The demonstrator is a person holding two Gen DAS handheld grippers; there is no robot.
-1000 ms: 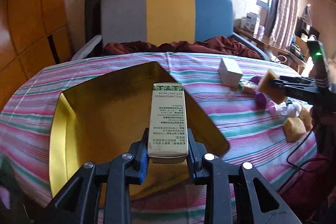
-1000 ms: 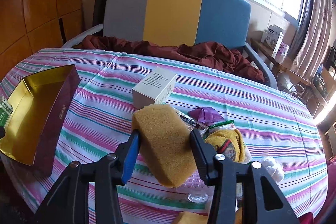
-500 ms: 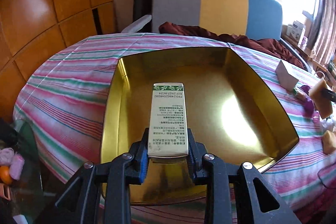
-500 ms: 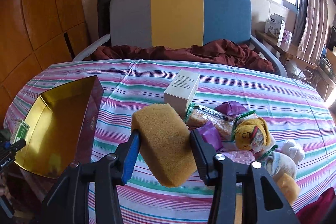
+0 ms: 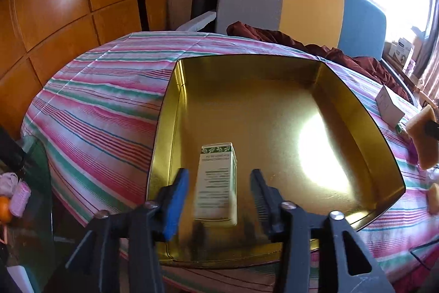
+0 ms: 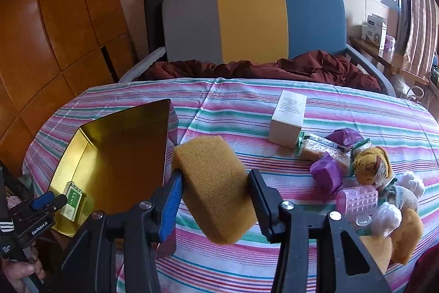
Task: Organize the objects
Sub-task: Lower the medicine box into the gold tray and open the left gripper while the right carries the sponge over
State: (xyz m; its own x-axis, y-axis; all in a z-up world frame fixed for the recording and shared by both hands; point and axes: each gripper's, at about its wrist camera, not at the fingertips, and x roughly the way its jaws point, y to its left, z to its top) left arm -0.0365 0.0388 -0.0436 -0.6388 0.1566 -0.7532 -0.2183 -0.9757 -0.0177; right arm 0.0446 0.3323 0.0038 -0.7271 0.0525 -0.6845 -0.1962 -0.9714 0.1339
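Now my left tongs (image 5: 219, 177) gape wide over the gold tin (image 5: 315, 73), and the green-and-white box (image 5: 216, 183) lies flat on the tin's floor between the fingers, touching neither. To the right, my right tongs (image 6: 215, 194) clamp the yellow sponge (image 6: 216, 183) above the striped table (image 6: 247, 106), the pile of small items (image 6: 356, 177) lying further right.

Black gripper (image 5: 219, 183), blue pad
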